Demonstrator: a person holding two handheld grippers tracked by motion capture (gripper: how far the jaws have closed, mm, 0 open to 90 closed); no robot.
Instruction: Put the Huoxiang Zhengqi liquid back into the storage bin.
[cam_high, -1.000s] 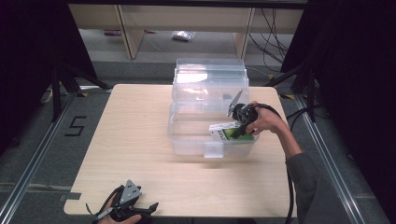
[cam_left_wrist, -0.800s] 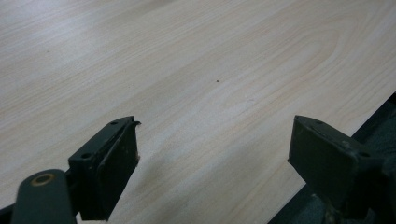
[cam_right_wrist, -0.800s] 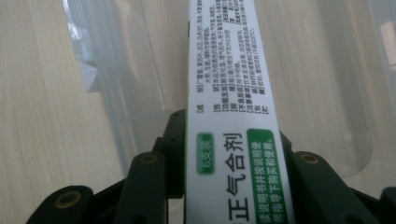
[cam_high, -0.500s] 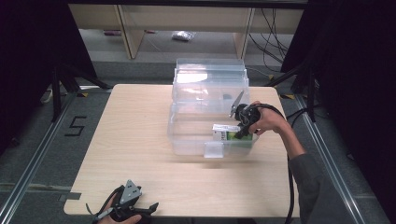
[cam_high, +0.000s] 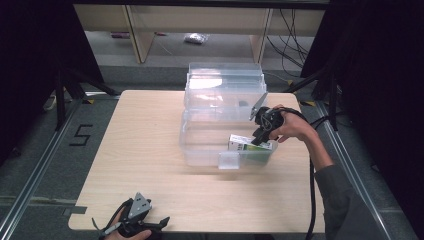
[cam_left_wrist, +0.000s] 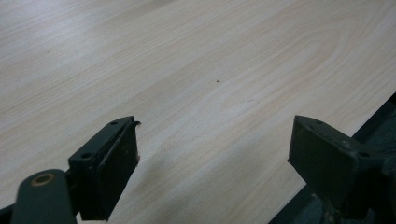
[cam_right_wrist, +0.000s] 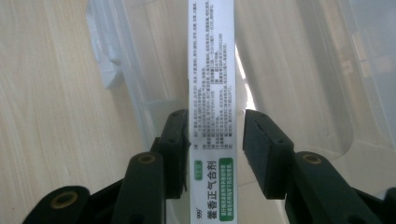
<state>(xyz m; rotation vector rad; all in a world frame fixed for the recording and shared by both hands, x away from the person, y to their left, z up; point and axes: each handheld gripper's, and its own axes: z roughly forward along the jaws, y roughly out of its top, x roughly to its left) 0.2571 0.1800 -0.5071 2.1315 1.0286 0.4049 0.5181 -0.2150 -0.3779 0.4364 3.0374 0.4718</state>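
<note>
A long white box with green print (cam_high: 243, 143) (cam_right_wrist: 212, 70) lies tilted in the front right corner of a clear plastic bin (cam_high: 200, 150) (cam_right_wrist: 303, 70). My right gripper (cam_high: 257, 140) (cam_right_wrist: 215, 116) reaches down into that corner from the right and is shut on the box's narrow sides. My left gripper (cam_high: 159, 221) (cam_left_wrist: 212, 126) rests at the table's near left edge. It is open, with bare wood between its jaws.
The bin's raised clear lid (cam_high: 225, 80) stands behind it at the far side of the wooden table (cam_high: 135, 135) (cam_left_wrist: 210, 56). A small clear latch (cam_high: 229, 160) juts from the bin's front wall. Shelving and cables lie beyond the table.
The right gripper and the box have shifted slightly to the right inside the bin. The left gripper has stayed where it was.
</note>
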